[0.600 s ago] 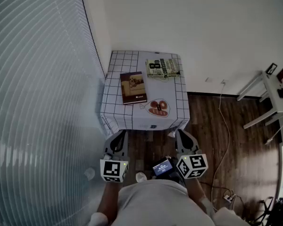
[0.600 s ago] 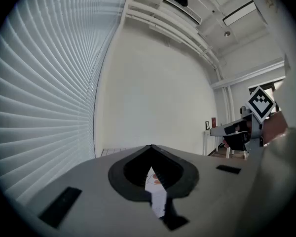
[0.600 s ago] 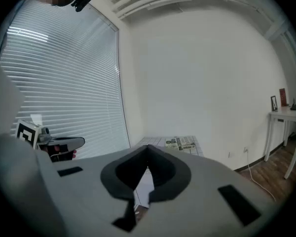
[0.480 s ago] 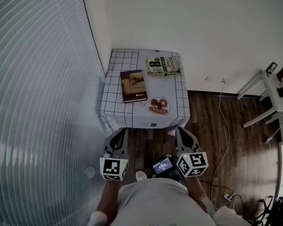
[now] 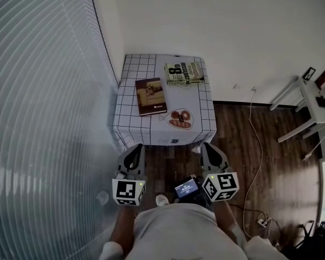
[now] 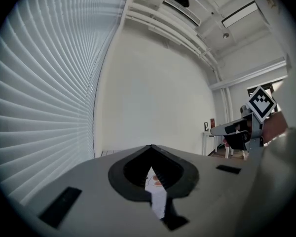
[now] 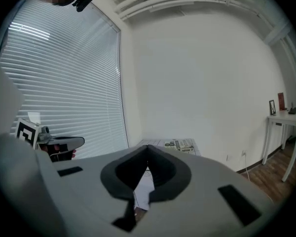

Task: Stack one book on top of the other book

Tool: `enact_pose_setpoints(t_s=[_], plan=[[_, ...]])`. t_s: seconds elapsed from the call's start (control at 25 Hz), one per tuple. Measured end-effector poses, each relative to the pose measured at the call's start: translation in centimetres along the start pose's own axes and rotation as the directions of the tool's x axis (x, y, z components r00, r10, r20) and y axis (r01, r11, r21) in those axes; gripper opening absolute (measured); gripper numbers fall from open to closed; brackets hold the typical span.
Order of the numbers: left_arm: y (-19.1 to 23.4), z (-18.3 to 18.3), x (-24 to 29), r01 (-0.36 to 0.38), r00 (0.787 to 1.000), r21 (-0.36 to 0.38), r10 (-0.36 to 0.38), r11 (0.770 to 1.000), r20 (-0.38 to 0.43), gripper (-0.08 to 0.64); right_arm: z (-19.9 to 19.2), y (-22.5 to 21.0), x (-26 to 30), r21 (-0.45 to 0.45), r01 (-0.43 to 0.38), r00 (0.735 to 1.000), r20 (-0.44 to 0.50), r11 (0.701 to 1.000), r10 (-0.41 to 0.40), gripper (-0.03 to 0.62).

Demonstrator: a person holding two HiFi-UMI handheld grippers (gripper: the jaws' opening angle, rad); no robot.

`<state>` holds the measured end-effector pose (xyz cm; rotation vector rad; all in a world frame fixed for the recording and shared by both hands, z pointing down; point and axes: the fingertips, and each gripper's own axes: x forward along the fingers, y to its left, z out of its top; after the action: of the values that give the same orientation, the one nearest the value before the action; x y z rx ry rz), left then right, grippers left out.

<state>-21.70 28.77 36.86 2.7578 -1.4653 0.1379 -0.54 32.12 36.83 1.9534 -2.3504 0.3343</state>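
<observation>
Short of the table's near edge, both sets of fingers were pressed fully together, holding nothing. Brown book lay by the left edge, long axis near-to-far, dead ahead of the left fingers. Light book lay at the far right corner, long axis along the far edge, beyond the right fingers.
</observation>
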Motion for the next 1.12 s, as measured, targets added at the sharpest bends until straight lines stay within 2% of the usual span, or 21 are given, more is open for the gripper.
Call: enact_pose_setpoints(t_s=[0.24,0.56,0.88,1.12], plan=[[0.4,-0.3,0.1,-0.004,1.000,-0.003,0.004,1.000,-0.001,0.008,-0.5,-0.3,-0.1,0.003,0.020,1.000,-0.006,1.000,-0.020,0.008],[2.0,-0.6,2.7,-0.037,0.999,-0.004,0.037,0.999,-0.021,0.008,0.2,-1.3,2.9,-0.004,0.004,1.000,-0.002,1.000,-0.004,0.008],[3.8,-0.9,7.9,-0.068,0.996,0.006,0.068,0.998,-0.055,0.008,1.5,-4.6,8.3,0.002,0.001,1.000,-0.003,1.000,-0.001,0.008],[5.0,0.4,12.1,-0.108,0.993,0.011,0.109,0.994,-0.046,0.008,2.1,-7.3,12.5,0.008,-0.021,1.000,-0.019,1.000,0.021,0.008]])
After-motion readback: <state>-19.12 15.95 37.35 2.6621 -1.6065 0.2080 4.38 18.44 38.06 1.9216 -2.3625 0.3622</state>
